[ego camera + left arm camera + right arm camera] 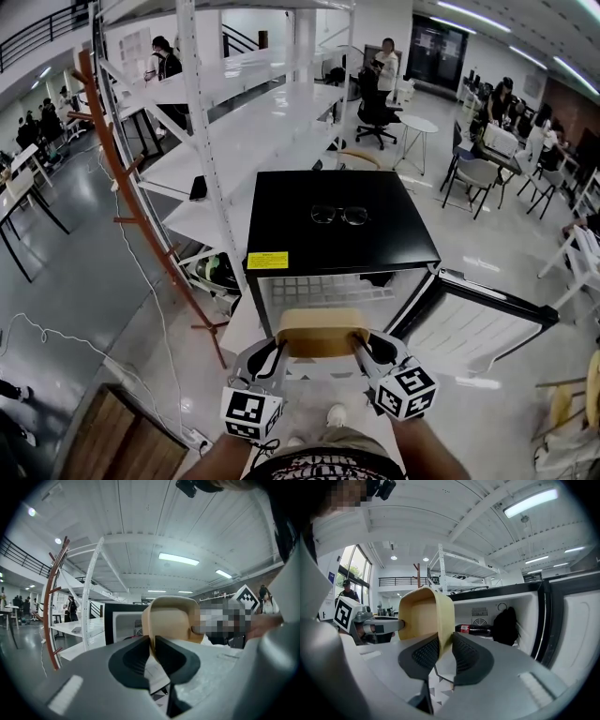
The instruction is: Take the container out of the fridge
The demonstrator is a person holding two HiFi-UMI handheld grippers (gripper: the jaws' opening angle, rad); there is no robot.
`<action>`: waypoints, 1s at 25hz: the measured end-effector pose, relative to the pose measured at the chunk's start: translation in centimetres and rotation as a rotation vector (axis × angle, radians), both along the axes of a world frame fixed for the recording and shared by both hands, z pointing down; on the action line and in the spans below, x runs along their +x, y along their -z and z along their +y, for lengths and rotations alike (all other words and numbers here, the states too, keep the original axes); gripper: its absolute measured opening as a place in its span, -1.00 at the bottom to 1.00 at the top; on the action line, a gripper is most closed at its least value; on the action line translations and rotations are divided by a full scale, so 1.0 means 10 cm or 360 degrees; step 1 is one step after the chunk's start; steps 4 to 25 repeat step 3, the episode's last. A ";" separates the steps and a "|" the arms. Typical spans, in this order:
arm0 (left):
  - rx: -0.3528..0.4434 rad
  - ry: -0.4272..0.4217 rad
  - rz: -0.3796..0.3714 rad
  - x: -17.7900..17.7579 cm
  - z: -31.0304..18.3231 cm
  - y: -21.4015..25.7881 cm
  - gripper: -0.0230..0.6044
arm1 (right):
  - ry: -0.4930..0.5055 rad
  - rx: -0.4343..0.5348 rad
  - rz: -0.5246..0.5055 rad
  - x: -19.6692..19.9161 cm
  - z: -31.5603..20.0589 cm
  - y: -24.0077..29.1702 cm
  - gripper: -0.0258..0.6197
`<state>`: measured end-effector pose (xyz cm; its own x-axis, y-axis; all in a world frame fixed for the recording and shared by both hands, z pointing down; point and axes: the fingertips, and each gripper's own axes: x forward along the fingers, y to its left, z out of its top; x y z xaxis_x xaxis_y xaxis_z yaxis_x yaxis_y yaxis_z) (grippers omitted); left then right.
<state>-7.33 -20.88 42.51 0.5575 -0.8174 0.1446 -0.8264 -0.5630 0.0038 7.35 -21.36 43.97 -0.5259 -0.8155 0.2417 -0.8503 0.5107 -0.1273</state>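
- The room is a wide open hall with a grey glossy floor. People sit at desks off at 2 o'clock in the head view.
- A tall white shelving rack runs away from me at 11 o'clock. A brown wooden coat rack leans beside it at 10 o'clock.
- The black fridge stands dead ahead at 12 o'clock, and its door is swung open toward 4 o'clock.
- The tan container is outside the fridge. It hangs in the air at 6 o'clock from the fridge's open front, held between my two claws.
- My left claw is clamped on the container's left wall. In the left gripper view that wall stands upright, pinched between the two dark pads.
- My right claw is clamped on the opposite wall, and in the right gripper view it rises from between the jaws at 12 o'clock.
- Only the right gripper view looks into the fridge. It shows a dark bottle lying on its side at 3 o'clock from the container, and beyond the bottle a black object whose nature I cannot tell.
- Only the head view shows the fridge's top, where a pair of glasses lies near the middle.
- A yellow label sits at the top's 7 o'clock corner.
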 end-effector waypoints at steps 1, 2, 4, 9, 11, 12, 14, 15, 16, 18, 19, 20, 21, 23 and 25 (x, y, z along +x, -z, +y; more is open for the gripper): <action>0.0002 0.0004 0.0000 0.00 -0.01 0.00 -0.79 | 0.0004 -0.0001 0.0001 0.00 -0.01 -0.01 -0.62; 0.0005 0.0007 0.0001 0.00 -0.01 0.00 -0.79 | 0.0009 -0.0001 0.0002 0.00 -0.02 -0.01 -0.62; 0.0007 0.0011 0.0002 0.00 -0.02 -0.01 -0.79 | 0.0014 0.0000 0.0003 0.00 -0.02 -0.02 -0.62; 0.0007 0.0011 0.0002 0.00 -0.02 -0.01 -0.79 | 0.0014 0.0000 0.0003 0.00 -0.02 -0.02 -0.62; 0.0007 0.0011 0.0002 0.00 -0.02 -0.01 -0.79 | 0.0014 0.0000 0.0003 0.00 -0.02 -0.02 -0.62; 0.0007 0.0011 0.0002 0.00 -0.02 -0.01 -0.79 | 0.0014 0.0000 0.0003 0.00 -0.02 -0.02 -0.62; 0.0007 0.0011 0.0002 0.00 -0.02 -0.01 -0.79 | 0.0014 0.0000 0.0003 0.00 -0.02 -0.02 -0.62; 0.0007 0.0011 0.0002 0.00 -0.02 -0.01 -0.79 | 0.0014 0.0000 0.0003 0.00 -0.02 -0.02 -0.62; 0.0007 0.0011 0.0002 0.00 -0.02 -0.01 -0.79 | 0.0014 0.0000 0.0003 0.00 -0.02 -0.02 -0.62; 0.0007 0.0011 0.0002 0.00 -0.02 -0.01 -0.79 | 0.0014 0.0000 0.0003 0.00 -0.02 -0.02 -0.62; 0.0007 0.0011 0.0002 0.00 -0.02 -0.01 -0.79 | 0.0014 0.0000 0.0003 0.00 -0.02 -0.02 -0.62; 0.0007 0.0011 0.0002 0.00 -0.02 -0.01 -0.79 | 0.0014 0.0000 0.0003 0.00 -0.02 -0.02 -0.62; 0.0007 0.0011 0.0002 0.00 -0.02 -0.01 -0.79 | 0.0014 0.0000 0.0003 0.00 -0.02 -0.02 -0.62; 0.0007 0.0011 0.0002 0.00 -0.02 -0.01 -0.79 | 0.0014 0.0000 0.0003 0.00 -0.02 -0.02 -0.62; 0.0007 0.0011 0.0002 0.00 -0.02 -0.01 -0.79 | 0.0014 0.0000 0.0003 0.00 -0.02 -0.02 -0.62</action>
